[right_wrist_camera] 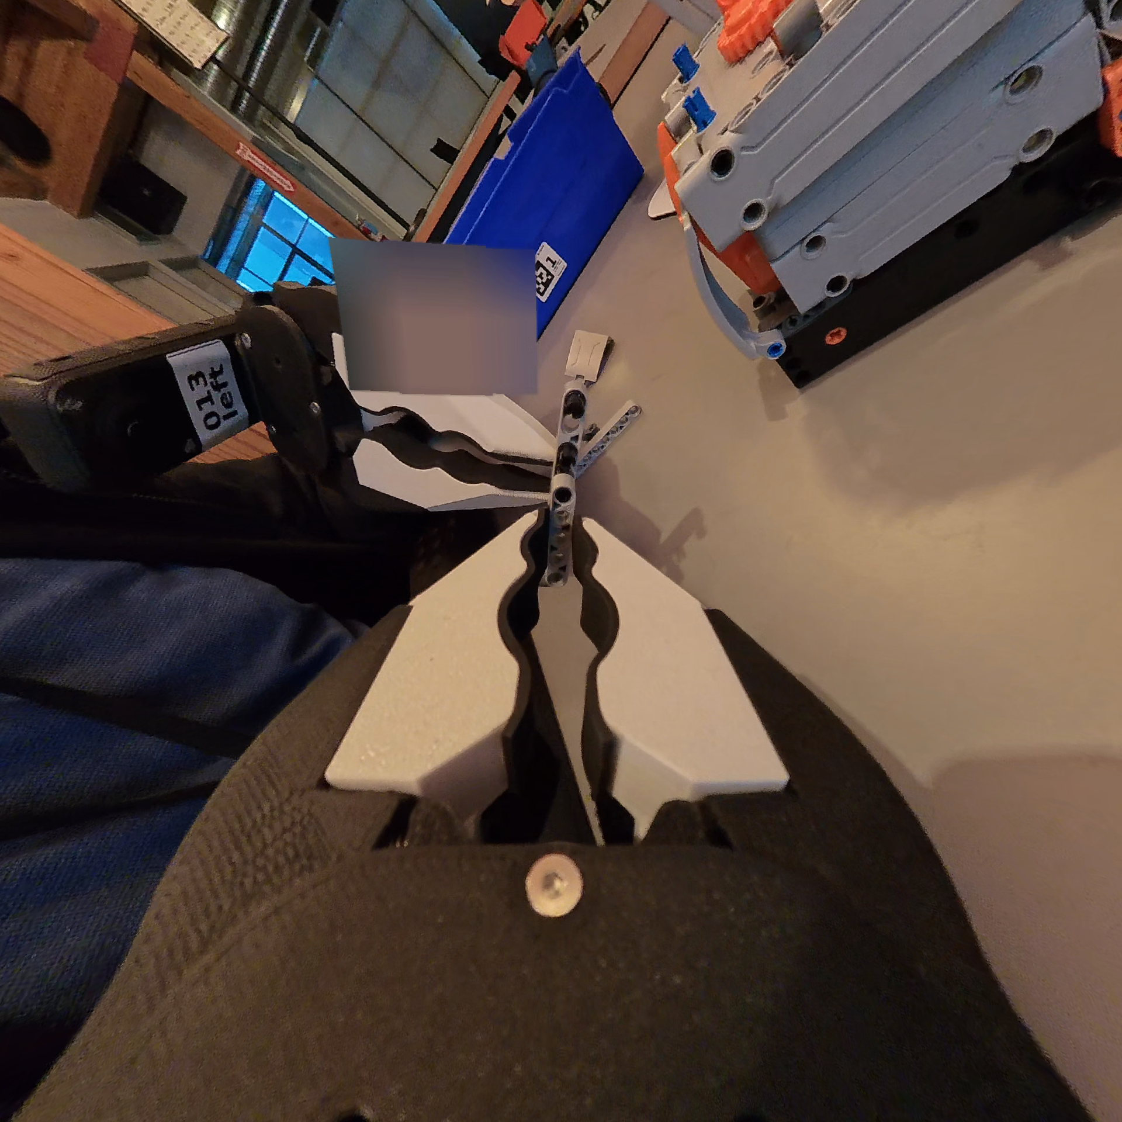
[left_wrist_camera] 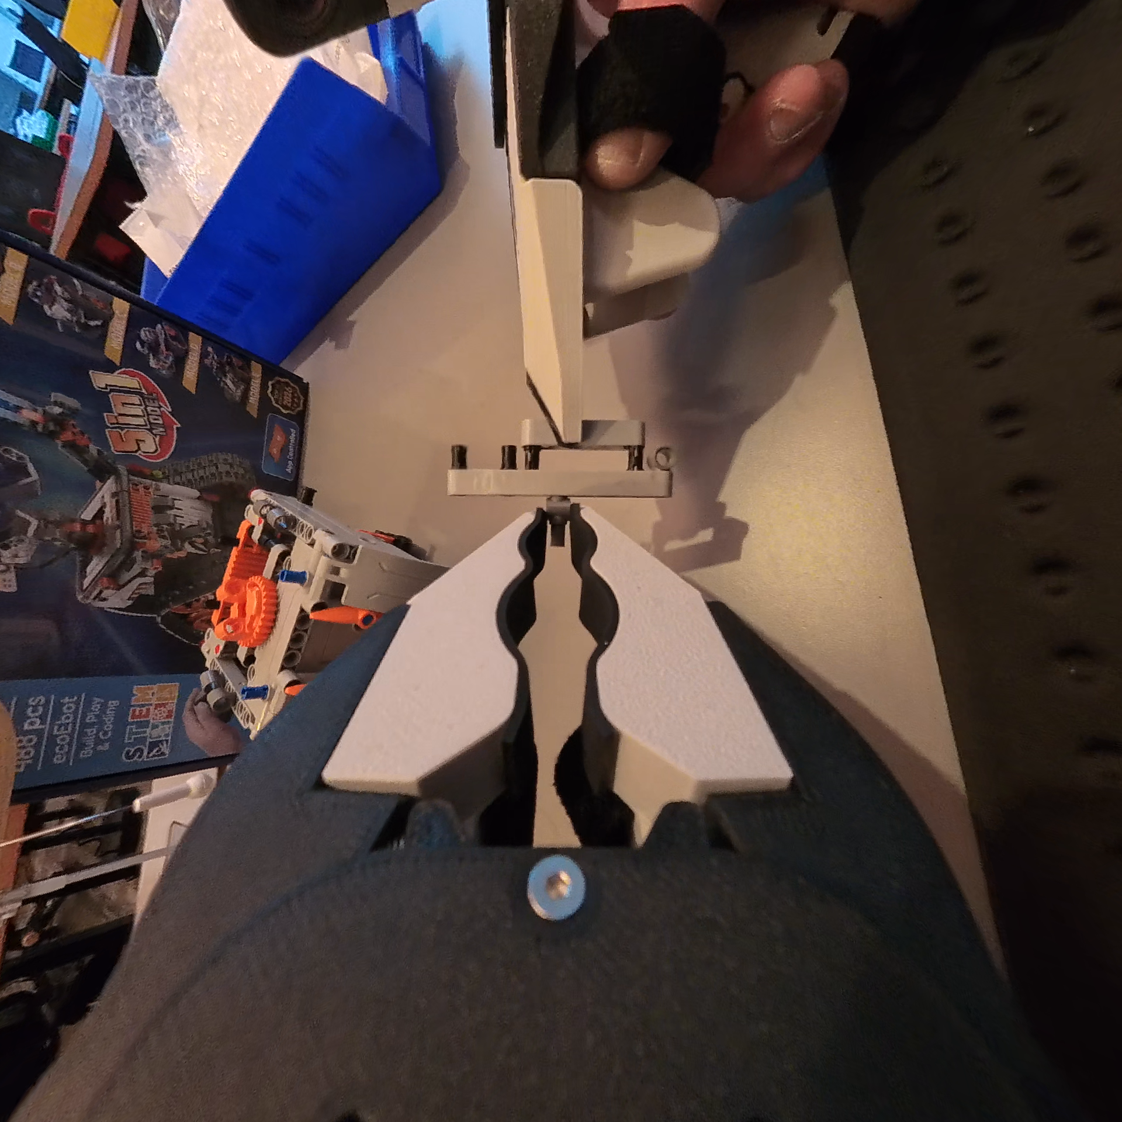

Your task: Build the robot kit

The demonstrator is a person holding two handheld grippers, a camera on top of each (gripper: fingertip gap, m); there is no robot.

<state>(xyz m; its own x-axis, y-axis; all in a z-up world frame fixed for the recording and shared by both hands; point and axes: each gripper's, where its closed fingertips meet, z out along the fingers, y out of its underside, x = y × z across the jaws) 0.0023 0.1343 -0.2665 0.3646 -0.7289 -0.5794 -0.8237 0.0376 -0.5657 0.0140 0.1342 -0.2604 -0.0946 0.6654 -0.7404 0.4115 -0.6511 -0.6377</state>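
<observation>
The left tool (left_wrist_camera: 557, 516) is nearly closed, pinching a small dark pin (left_wrist_camera: 557, 527) under a grey beam assembly (left_wrist_camera: 558, 479). The right tool (right_wrist_camera: 558, 528) is clamped narrowly on that assembly's upper beam above the counter (right_wrist_camera: 850, 546), a half-built model (right_wrist_camera: 911, 182) nearby

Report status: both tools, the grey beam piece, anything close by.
Left tool shut on small dark pin under grey beam assembly. Right tool shut on the assembly's short beam. Half-built grey-orange model beside them, apart.
</observation>
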